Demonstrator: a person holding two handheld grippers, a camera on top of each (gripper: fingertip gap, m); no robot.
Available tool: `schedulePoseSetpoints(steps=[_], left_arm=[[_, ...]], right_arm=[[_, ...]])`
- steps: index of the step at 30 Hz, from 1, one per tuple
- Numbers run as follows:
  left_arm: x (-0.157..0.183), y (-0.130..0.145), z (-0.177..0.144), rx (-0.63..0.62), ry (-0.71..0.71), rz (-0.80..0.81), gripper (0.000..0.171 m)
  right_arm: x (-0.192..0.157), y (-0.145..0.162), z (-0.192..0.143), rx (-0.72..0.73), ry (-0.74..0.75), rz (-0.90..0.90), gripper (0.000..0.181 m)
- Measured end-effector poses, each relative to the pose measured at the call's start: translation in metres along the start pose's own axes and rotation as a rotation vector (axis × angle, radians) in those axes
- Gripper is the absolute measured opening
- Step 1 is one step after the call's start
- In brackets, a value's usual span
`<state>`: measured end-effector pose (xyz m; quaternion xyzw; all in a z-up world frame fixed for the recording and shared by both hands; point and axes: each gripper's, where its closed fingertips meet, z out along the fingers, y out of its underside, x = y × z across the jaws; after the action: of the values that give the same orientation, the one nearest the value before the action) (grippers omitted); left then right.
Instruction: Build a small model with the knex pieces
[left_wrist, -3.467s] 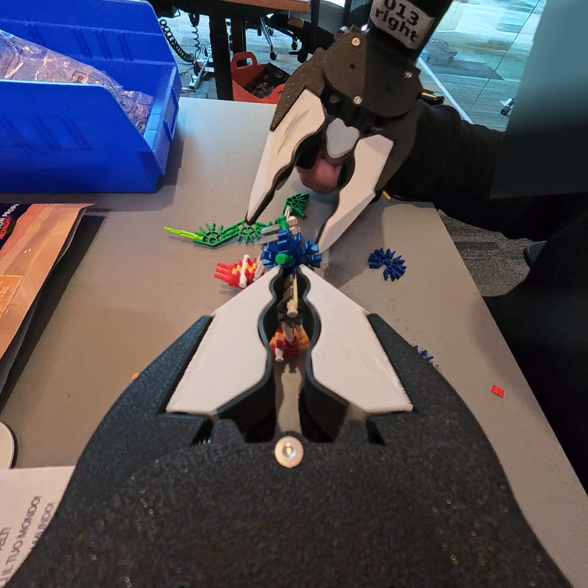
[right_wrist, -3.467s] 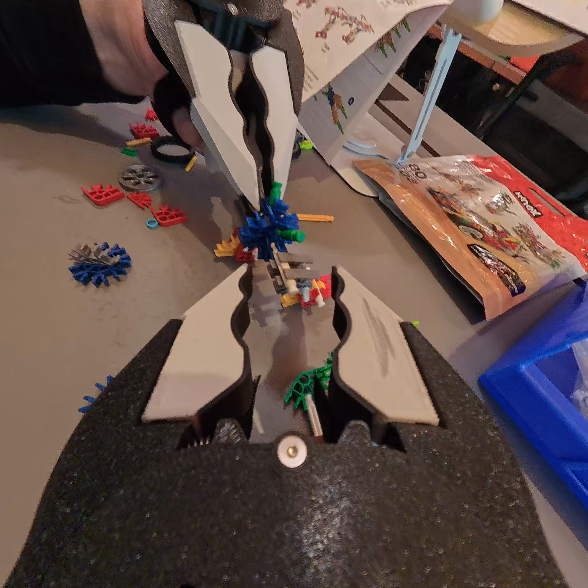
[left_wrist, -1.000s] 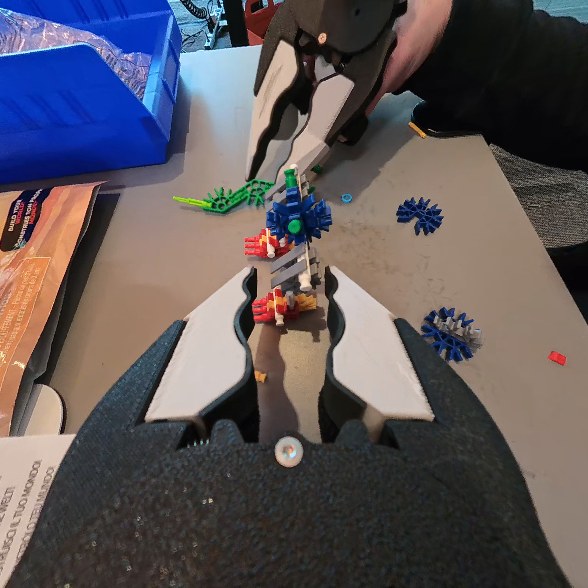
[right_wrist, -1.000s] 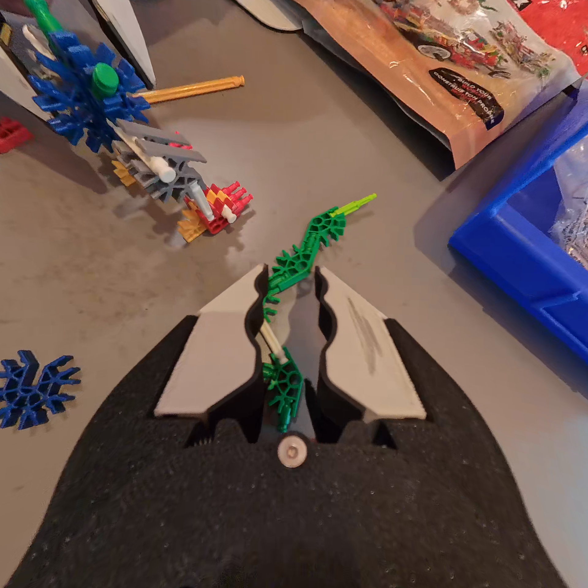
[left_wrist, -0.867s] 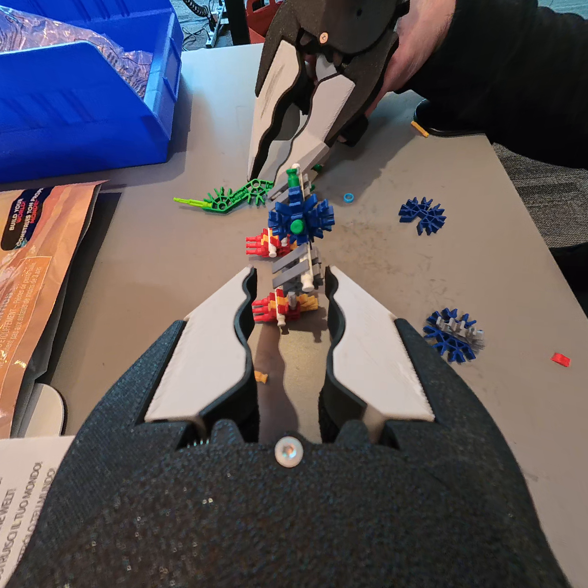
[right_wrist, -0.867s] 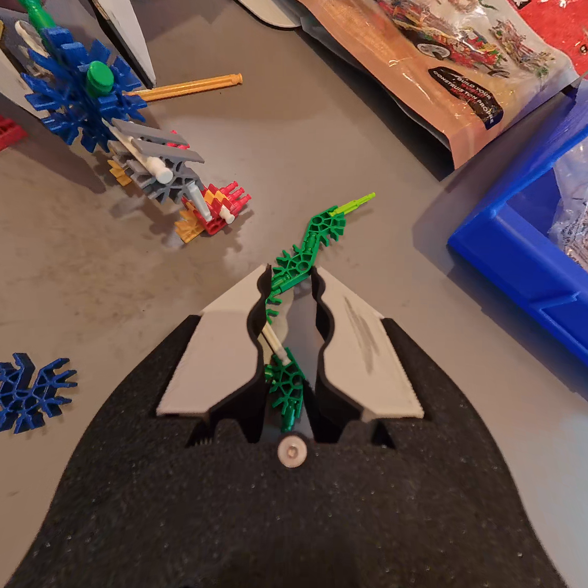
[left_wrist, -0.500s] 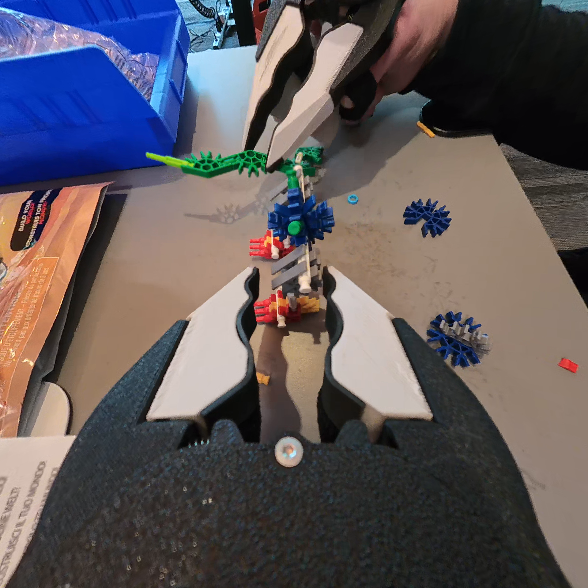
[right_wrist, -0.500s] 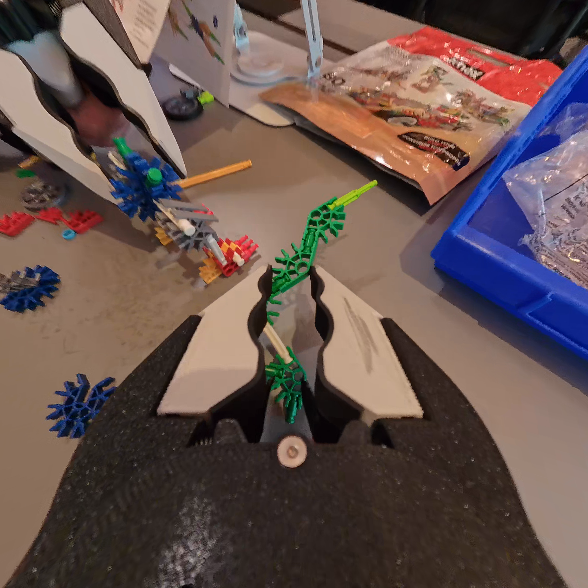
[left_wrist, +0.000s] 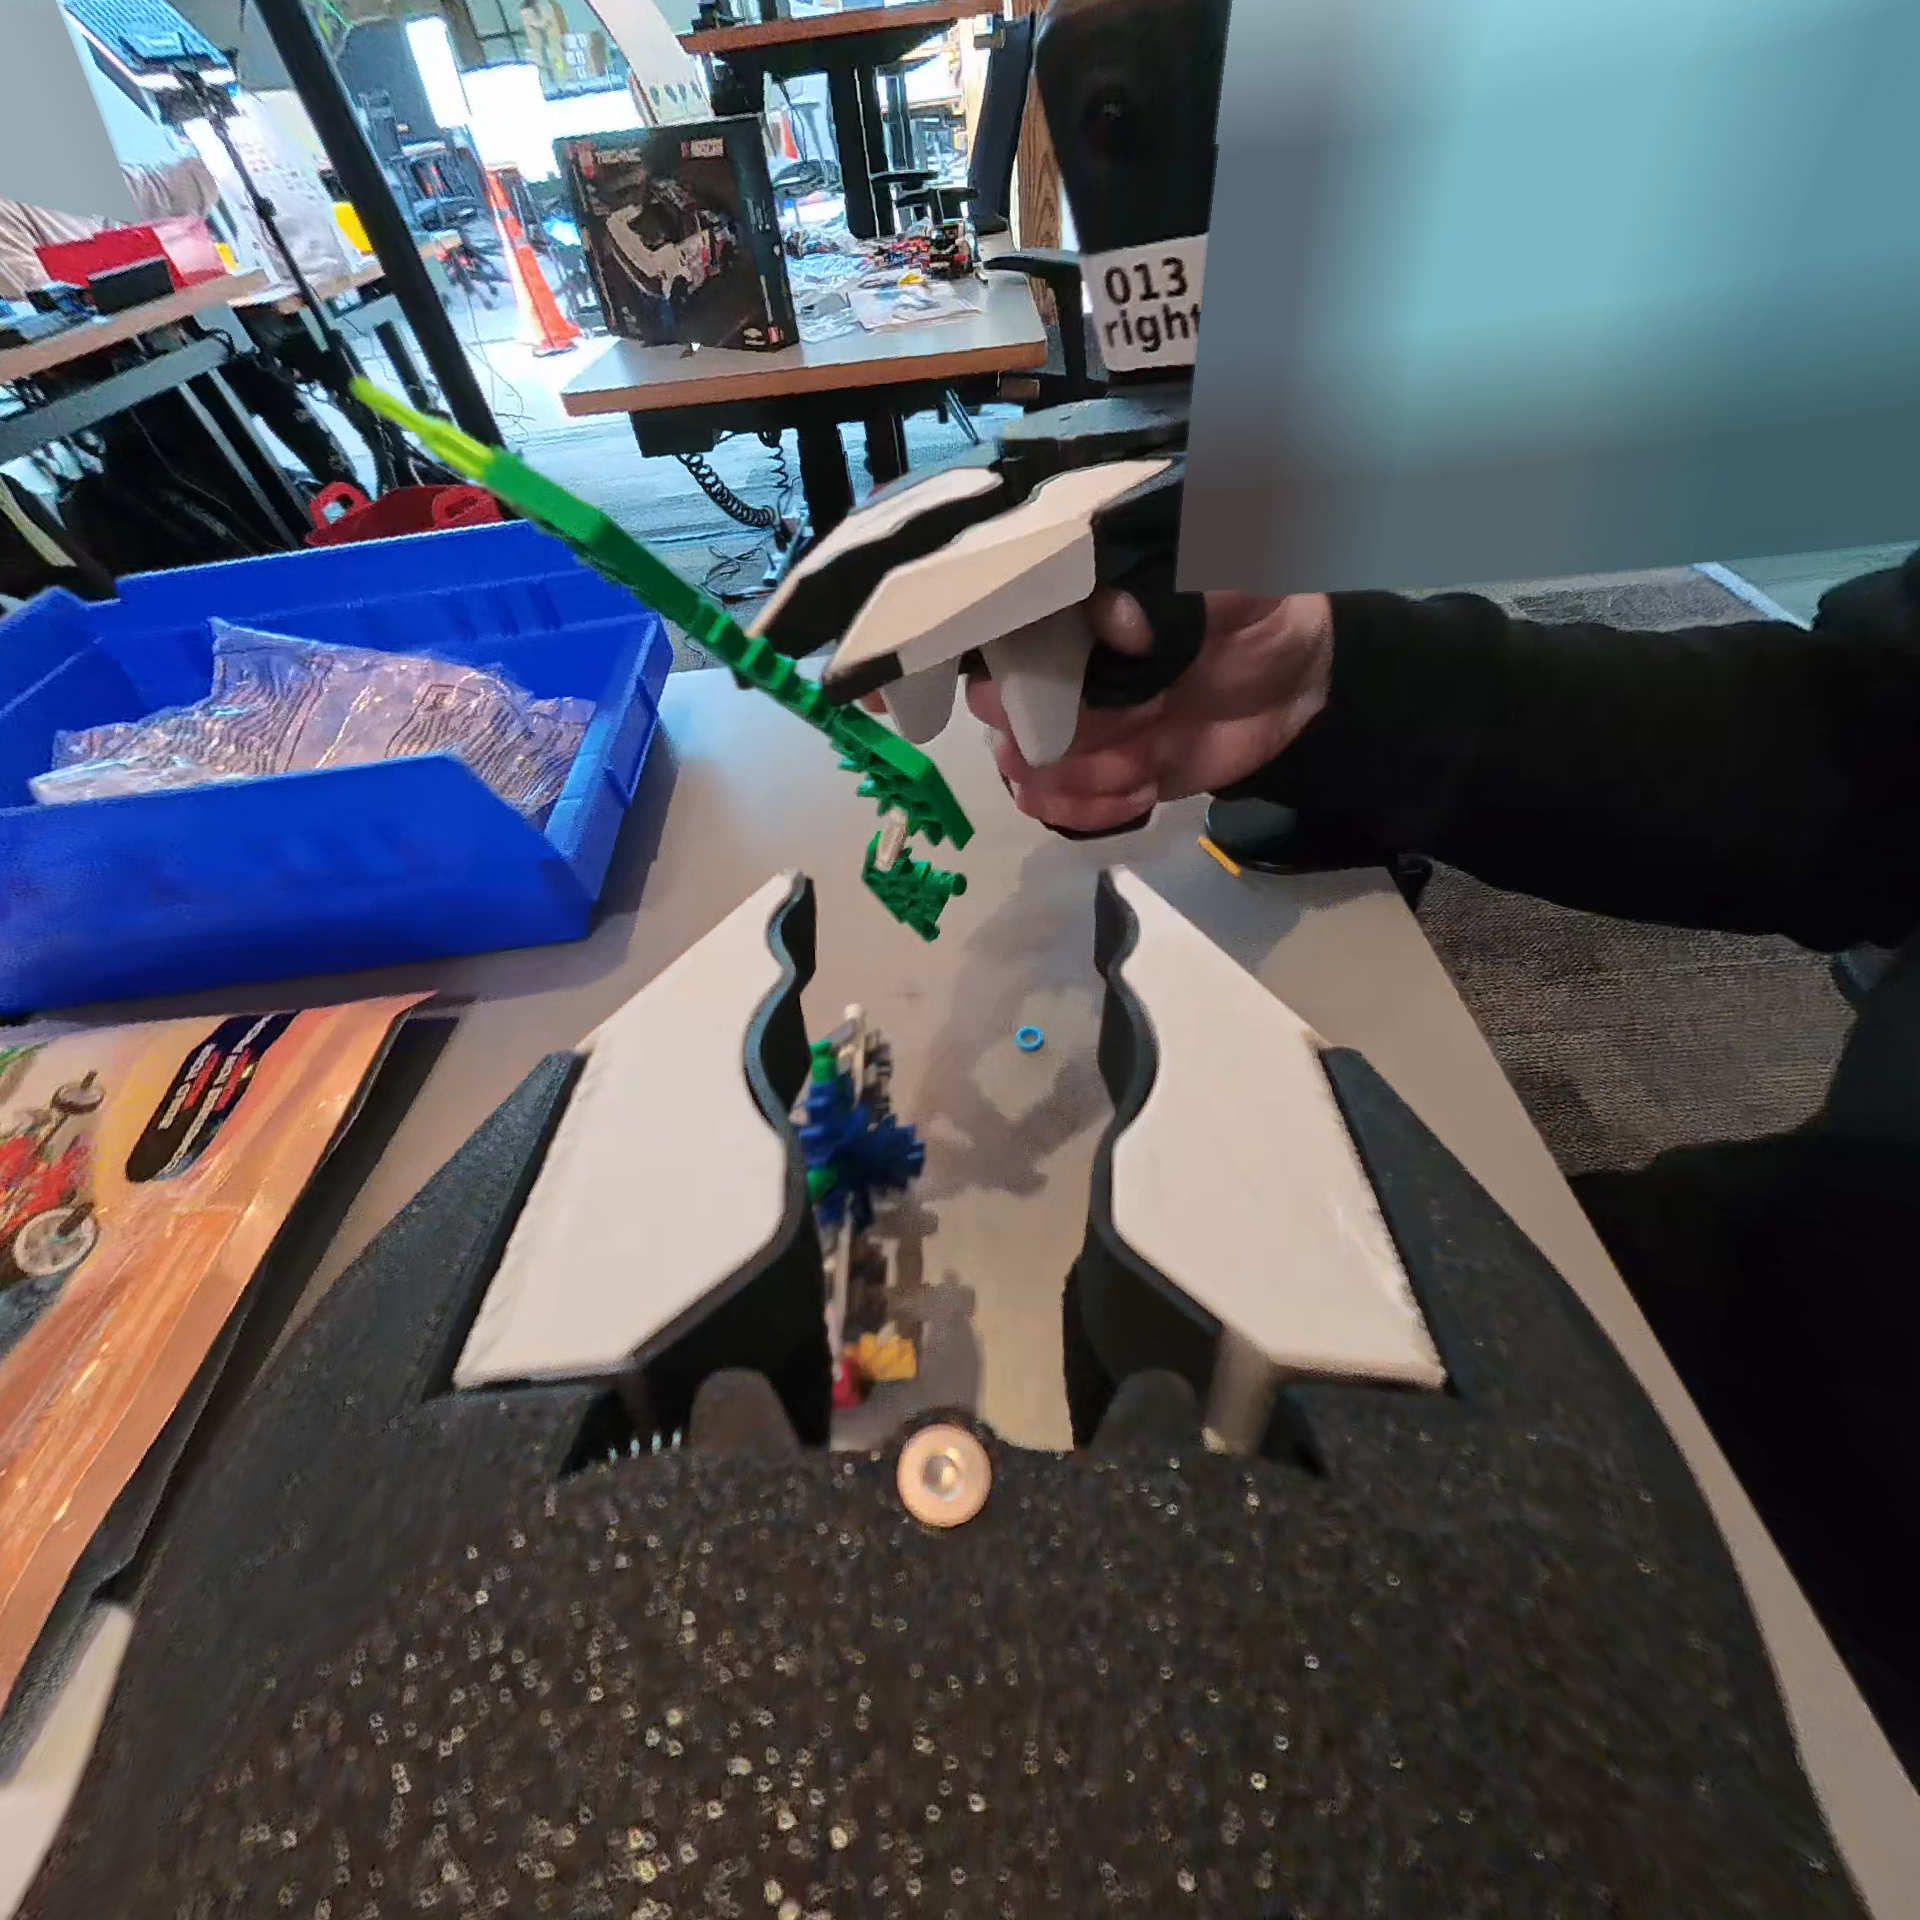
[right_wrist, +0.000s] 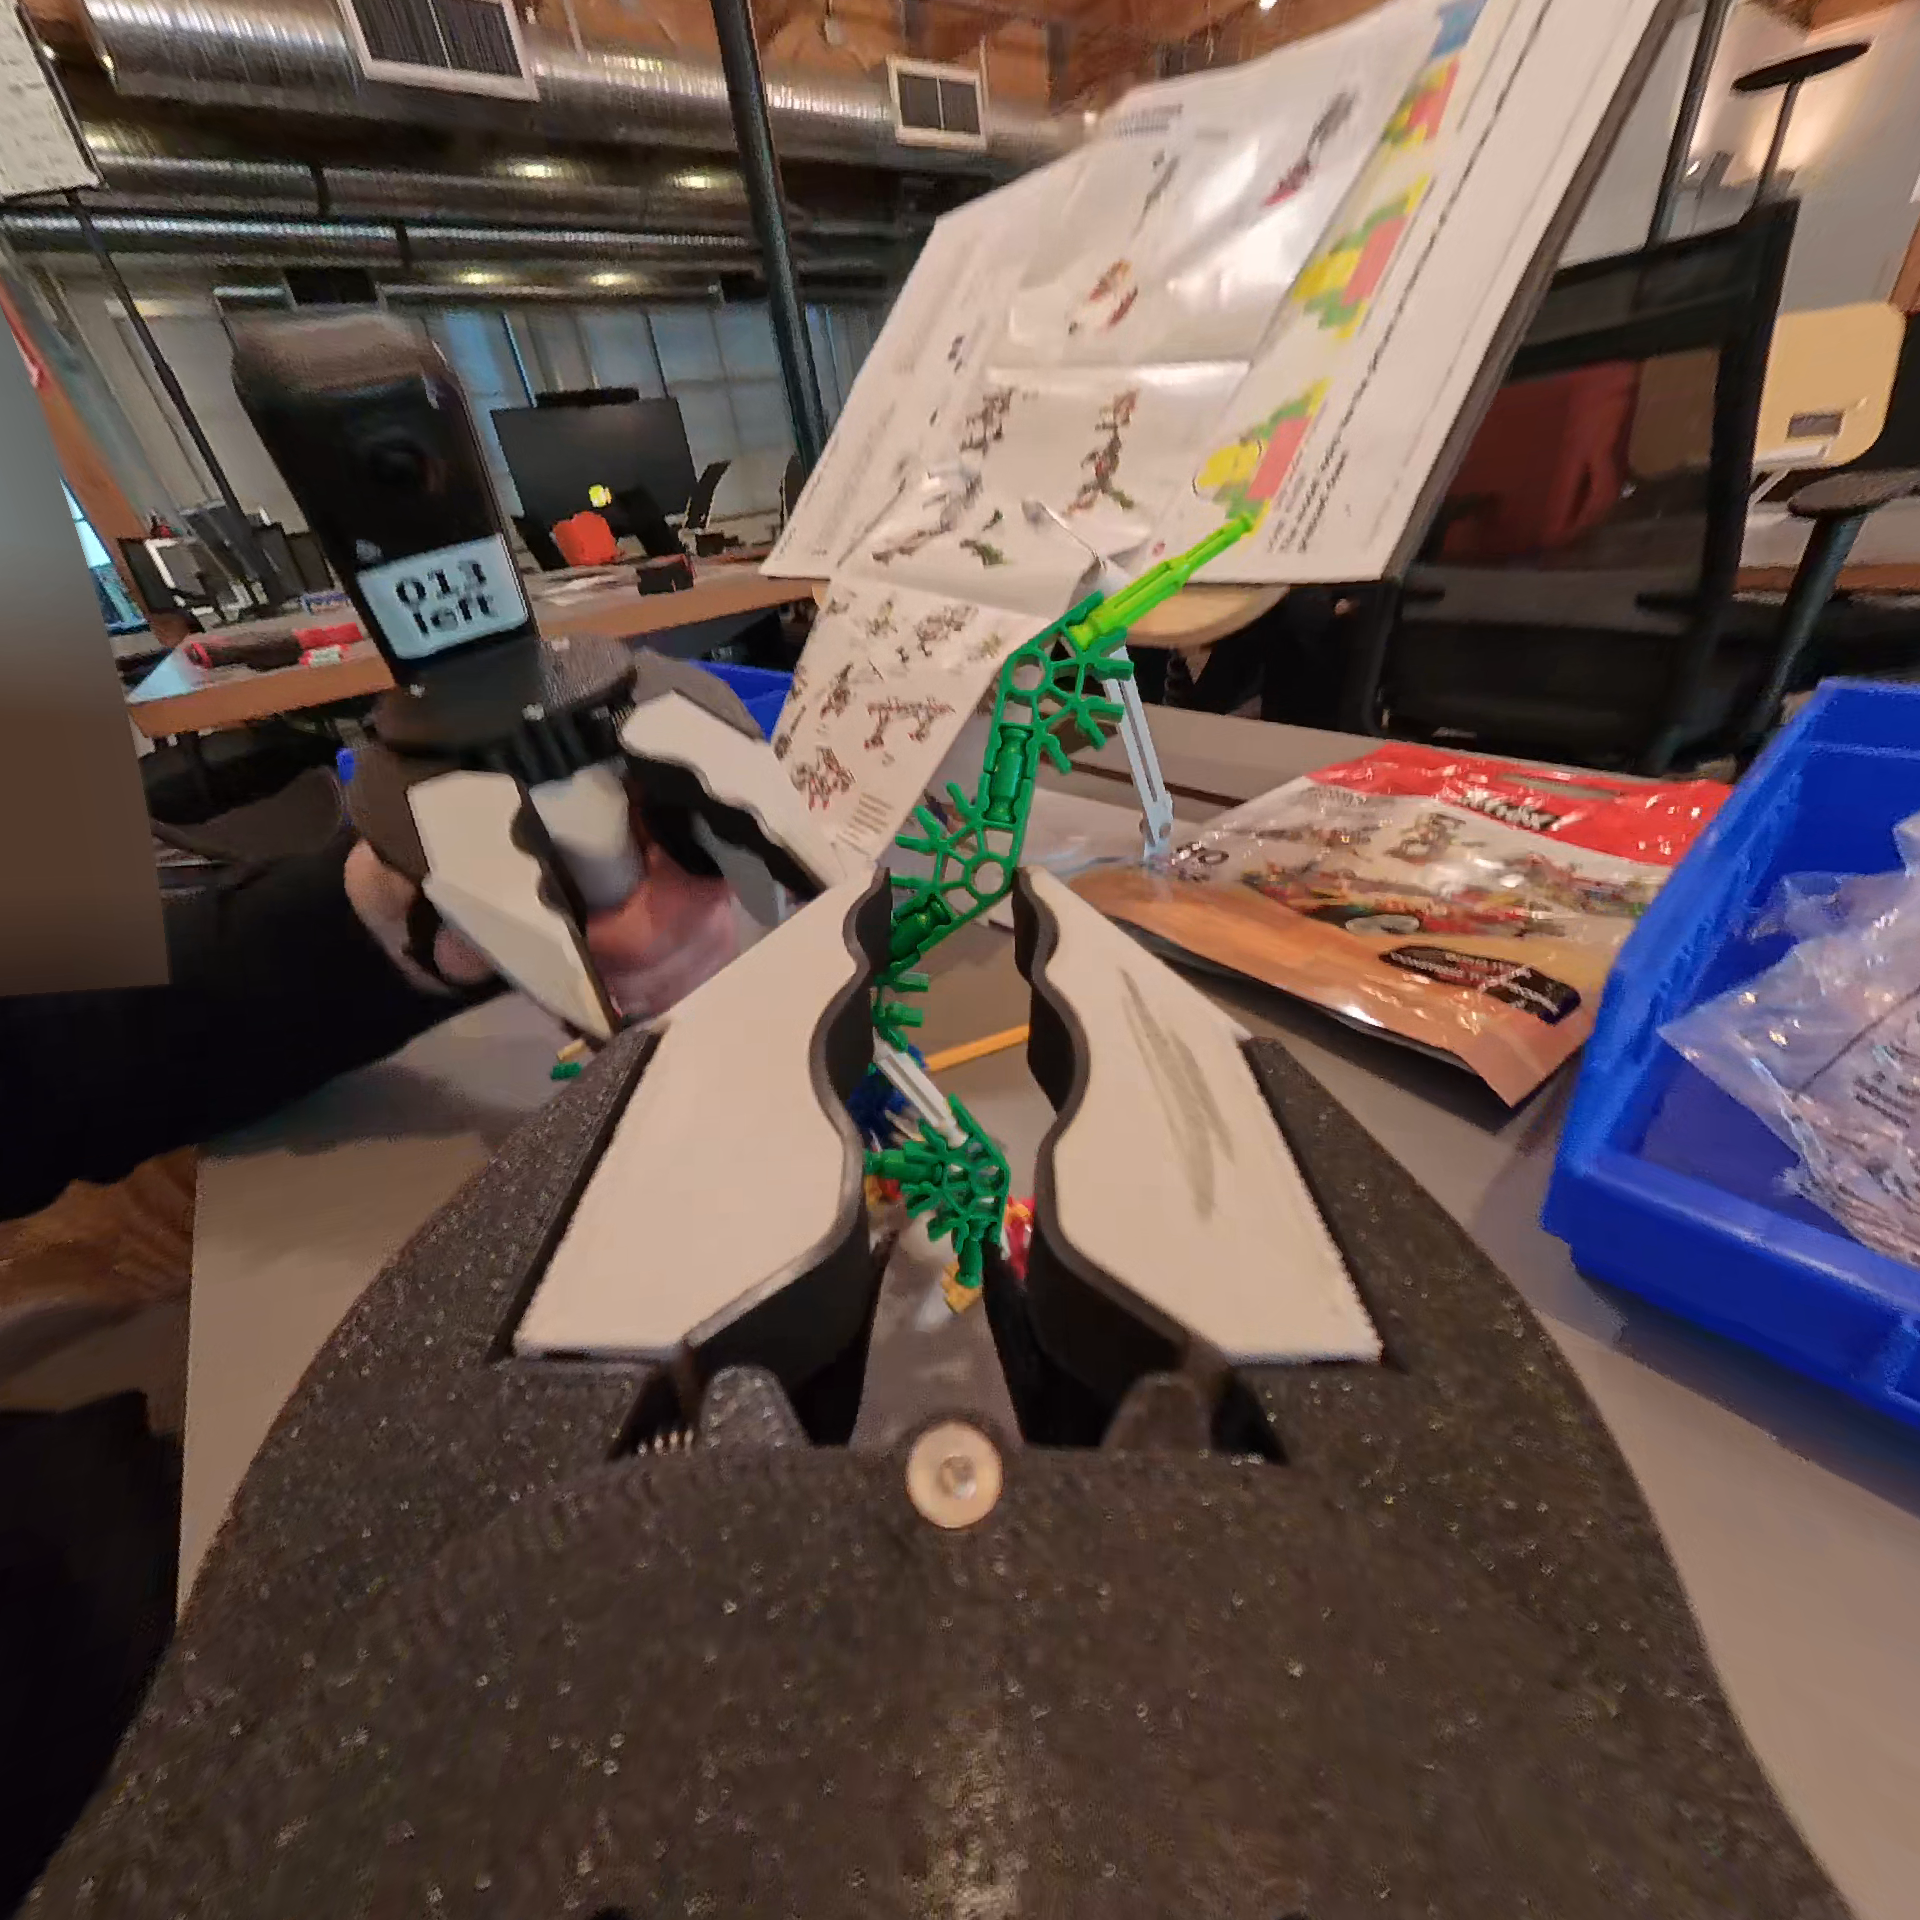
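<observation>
My right gripper (right_wrist: 951, 883) is shut on a green chain of toy connectors (right_wrist: 977, 831) with a lime rod at its tip, and holds it in the air, tilted. In the left wrist view the right gripper (left_wrist: 805, 665) holds the chain (left_wrist: 665, 592) above the grey table (left_wrist: 1299, 987). My left gripper (left_wrist: 954, 883) is open wide and empty. A small model of blue, grey, red and yellow pieces (left_wrist: 857, 1143) lies on the table between its fingers, close to the left one. The chain's lower end hangs just beyond the left fingertips.
A blue bin (left_wrist: 312, 831) with plastic bags stands at the left, and shows in the right wrist view (right_wrist: 1766, 1091) too. An orange toy bag (left_wrist: 156, 1195) lies beside it. An open instruction booklet (right_wrist: 1195, 312) stands on a holder. A small blue ring (left_wrist: 1029, 1037) and a yellow rod (right_wrist: 977, 1044) lie loose.
My right gripper has lifted the green chain off the table and tipped it upward. My left gripper has opened wider and moved forward so the model now lies between its fingers.
</observation>
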<state>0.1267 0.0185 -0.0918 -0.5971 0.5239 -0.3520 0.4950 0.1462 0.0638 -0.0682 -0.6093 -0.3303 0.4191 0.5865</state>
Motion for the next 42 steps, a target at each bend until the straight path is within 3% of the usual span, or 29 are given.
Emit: schedulePoseSetpoints(steps=[2,7,17,23,26,31,37,42], left_arm=[[0.006,-0.001,0.011,-0.006,-0.023,0.017,0.052],[0.005,-0.001,0.017,-0.008,-0.076,0.027,0.026],[0.0,-0.011,0.006,0.028,-0.012,-0.029,0.015],[-0.004,-0.009,0.0,-0.056,0.069,-0.007,0.005],[-0.003,-0.013,-0.005,-0.082,0.093,0.019,0.005],[0.001,-0.021,-0.009,-0.108,0.109,0.043,0.005],[0.008,-0.011,-0.011,-0.188,0.147,0.054,0.005],[0.026,-0.002,-0.006,-0.288,0.183,0.153,0.005]], right_arm=[[-0.014,-0.003,0.006,0.006,0.004,-0.022,0.023],[-0.031,-0.007,0.016,0.038,0.059,-0.066,0.023],[-0.022,-0.016,0.002,0.074,0.085,0.023,0.013],[-0.02,-0.004,-0.014,-0.064,0.113,-0.011,0.028],[-0.023,-0.005,-0.027,-0.141,0.154,-0.139,0.029],[-0.053,-0.008,-0.039,-0.254,0.074,-0.278,0.028],[-0.079,-0.043,-0.046,-0.134,0.06,-0.331,0.031],[-0.068,-0.002,-0.03,-0.403,0.16,-0.507,0.036]])
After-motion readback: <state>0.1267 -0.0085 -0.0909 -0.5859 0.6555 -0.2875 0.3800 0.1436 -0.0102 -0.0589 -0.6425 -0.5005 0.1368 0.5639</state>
